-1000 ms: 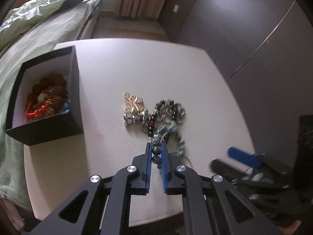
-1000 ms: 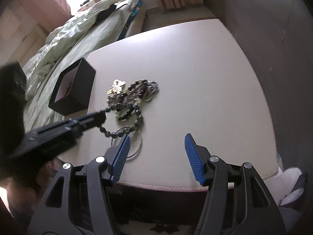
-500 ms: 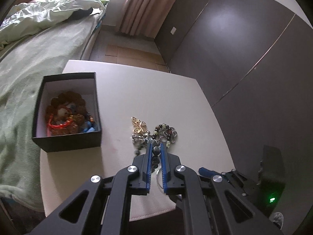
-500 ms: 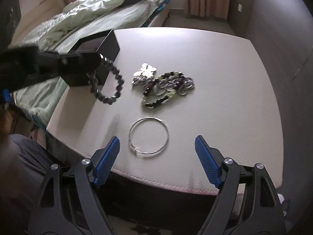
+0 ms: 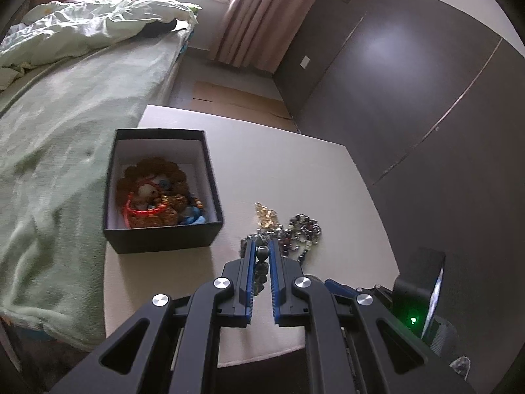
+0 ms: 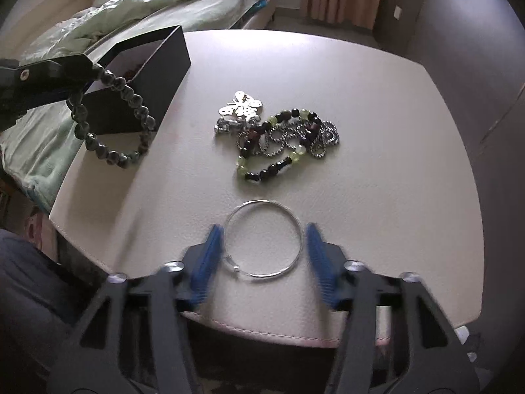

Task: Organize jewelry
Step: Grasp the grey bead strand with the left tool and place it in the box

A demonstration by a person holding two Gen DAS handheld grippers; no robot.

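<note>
My left gripper (image 5: 262, 246) is shut on a dark beaded bracelet (image 6: 111, 121), which hangs from its tips above the table's left side, in front of the black box (image 6: 164, 55). The open black box (image 5: 164, 239) holds red, brown and blue jewelry. A heap of beaded and chain jewelry (image 6: 279, 134) with a gold piece (image 5: 265, 213) lies mid-table. My right gripper (image 6: 264, 243) straddles a thin silver hoop (image 6: 262, 239) lying flat near the front edge. Its jaws are closing, and the blue pads stand just outside the hoop.
The cream table (image 6: 377, 65) ends just below my right gripper. A bed with a green blanket (image 5: 59, 124) runs along the table's left side. Dark wardrobe doors (image 5: 410, 82) stand to the right. A person's dark clothing (image 6: 29, 279) is at the lower left.
My left gripper has lifted the dark bracelet off the table and carried it left towards the box. My right gripper has moved down over the silver hoop, and its jaws have narrowed around it.
</note>
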